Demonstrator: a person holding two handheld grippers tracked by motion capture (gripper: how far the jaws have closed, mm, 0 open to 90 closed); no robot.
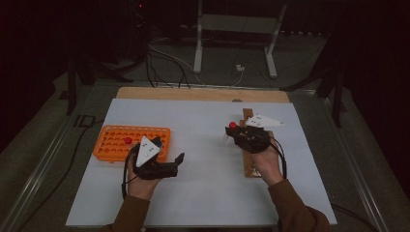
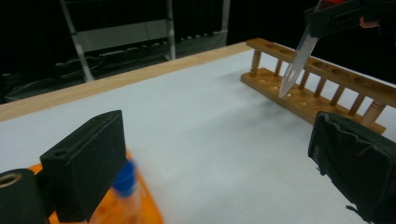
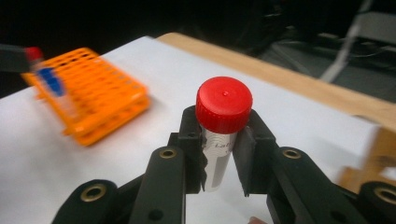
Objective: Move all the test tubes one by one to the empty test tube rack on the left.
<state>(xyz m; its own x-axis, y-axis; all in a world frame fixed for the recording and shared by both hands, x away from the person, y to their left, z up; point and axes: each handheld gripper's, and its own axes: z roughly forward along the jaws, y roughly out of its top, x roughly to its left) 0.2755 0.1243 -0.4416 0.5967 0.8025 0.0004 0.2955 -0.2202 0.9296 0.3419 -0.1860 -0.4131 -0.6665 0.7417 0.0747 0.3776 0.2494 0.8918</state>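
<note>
Red-capped and clear-walled, a plastic sample tube [image 3: 222, 135] sits clamped between the jaws of the right gripper [image 3: 219, 158], which grip it just under the cap, on its white label. In the high view that right gripper [image 1: 237, 133] hangs over the far end of a long wooden tube rack [image 1: 248, 166] lying on the right of the white tabletop [image 1: 208, 145]. From the left gripper view the tube's pointed tip [image 2: 292, 70] hovers slanted above the wooden rack's [image 2: 317, 88] row of holes, not yet in one.

The left gripper [image 1: 171, 162] stands with its jaws wide and nothing between them, just beside the near right corner of an orange plastic grid rack [image 1: 116, 140]. A blurred blue-capped tube [image 2: 125, 186] stands in that orange rack [image 3: 93, 102].
</note>
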